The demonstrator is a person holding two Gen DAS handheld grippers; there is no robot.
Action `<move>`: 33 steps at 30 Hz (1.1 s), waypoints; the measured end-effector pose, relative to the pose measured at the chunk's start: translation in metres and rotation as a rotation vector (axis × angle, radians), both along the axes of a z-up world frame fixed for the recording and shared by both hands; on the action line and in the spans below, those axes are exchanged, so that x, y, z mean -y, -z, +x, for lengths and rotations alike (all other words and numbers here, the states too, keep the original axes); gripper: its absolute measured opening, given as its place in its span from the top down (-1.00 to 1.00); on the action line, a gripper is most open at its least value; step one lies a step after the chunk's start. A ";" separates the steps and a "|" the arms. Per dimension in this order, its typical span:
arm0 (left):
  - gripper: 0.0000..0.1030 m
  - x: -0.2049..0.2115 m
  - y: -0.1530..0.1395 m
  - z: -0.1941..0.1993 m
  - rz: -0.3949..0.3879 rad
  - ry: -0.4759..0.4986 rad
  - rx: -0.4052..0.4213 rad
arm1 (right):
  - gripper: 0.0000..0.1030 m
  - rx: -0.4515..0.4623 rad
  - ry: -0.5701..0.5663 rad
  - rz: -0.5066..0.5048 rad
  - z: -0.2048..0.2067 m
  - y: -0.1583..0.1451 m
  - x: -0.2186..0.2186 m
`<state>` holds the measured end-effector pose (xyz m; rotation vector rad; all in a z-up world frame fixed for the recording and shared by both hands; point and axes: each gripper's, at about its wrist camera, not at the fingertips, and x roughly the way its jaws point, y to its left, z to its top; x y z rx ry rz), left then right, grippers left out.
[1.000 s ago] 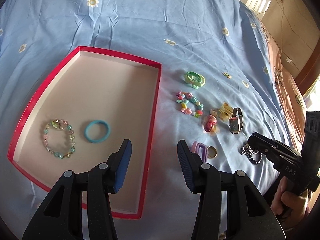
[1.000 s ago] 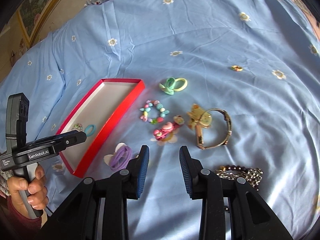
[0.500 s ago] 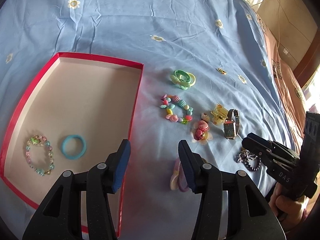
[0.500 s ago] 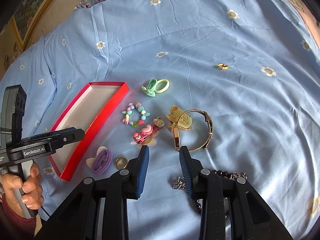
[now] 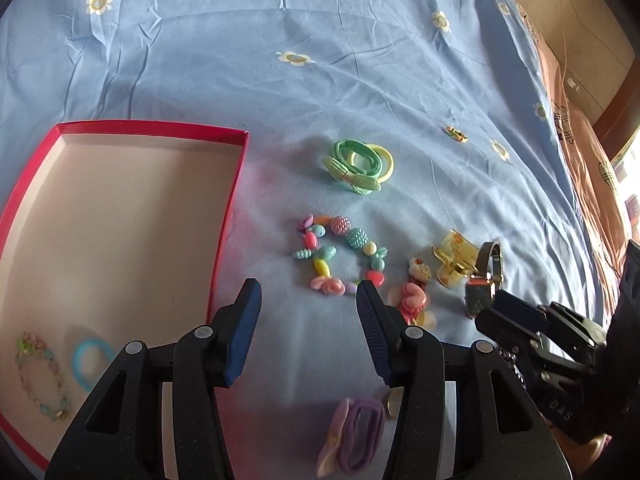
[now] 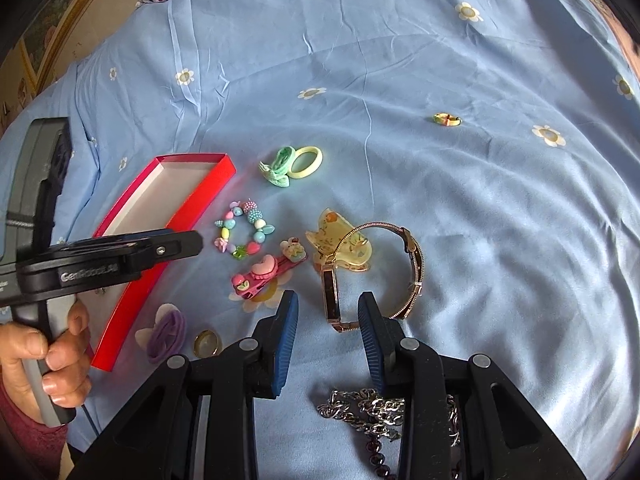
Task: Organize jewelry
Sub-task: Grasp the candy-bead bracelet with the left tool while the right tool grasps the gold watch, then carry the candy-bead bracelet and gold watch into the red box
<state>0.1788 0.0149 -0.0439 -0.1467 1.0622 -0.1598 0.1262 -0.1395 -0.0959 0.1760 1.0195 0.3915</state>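
A red box (image 5: 228,216) (image 6: 188,208) lies on the blue sheet and holds a pastel bead bracelet (image 5: 40,376) and a blue ring (image 5: 86,360). Right of it lie a colourful bead bracelet (image 5: 340,254) (image 6: 244,232), a green and yellow hair tie (image 5: 356,162) (image 6: 290,166), a pink clip (image 5: 412,300) (image 6: 268,274), a yellow clip (image 5: 454,260) (image 6: 340,244), a gold watch (image 6: 376,276) (image 5: 482,286), a purple hair tie (image 5: 356,436) (image 6: 166,334), a gold ring (image 6: 207,343) and a silver chain (image 6: 372,412). My left gripper (image 5: 308,324) is open above the sheet just short of the bead bracelet. My right gripper (image 6: 328,334) is open over the watch's near end.
A small gold and green ring (image 5: 456,134) (image 6: 447,119) lies apart, farther back on the flowered sheet. A pink blanket (image 5: 592,152) and the room's wall are at the right. The left gripper's body (image 6: 108,258) hovers over the box's near right edge.
My left gripper moved right, from over the box to the sheet before the bead bracelet. My right gripper pulled back and shifted right toward the watch. Both stayed open.
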 end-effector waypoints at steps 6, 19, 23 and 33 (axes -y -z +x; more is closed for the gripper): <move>0.09 0.013 0.015 0.017 0.012 0.031 -0.030 | 0.41 -0.011 -0.003 -0.001 0.005 0.006 0.001; 0.79 0.016 0.003 0.003 0.021 0.077 0.062 | 0.86 0.002 -0.014 -0.006 0.006 0.004 -0.002; 0.79 0.013 -0.012 -0.012 -0.004 0.085 0.097 | 0.86 0.023 -0.024 0.010 0.002 -0.009 -0.004; 0.79 -0.008 -0.050 -0.051 -0.061 0.070 0.172 | 0.86 0.067 -0.079 0.070 -0.004 -0.040 -0.027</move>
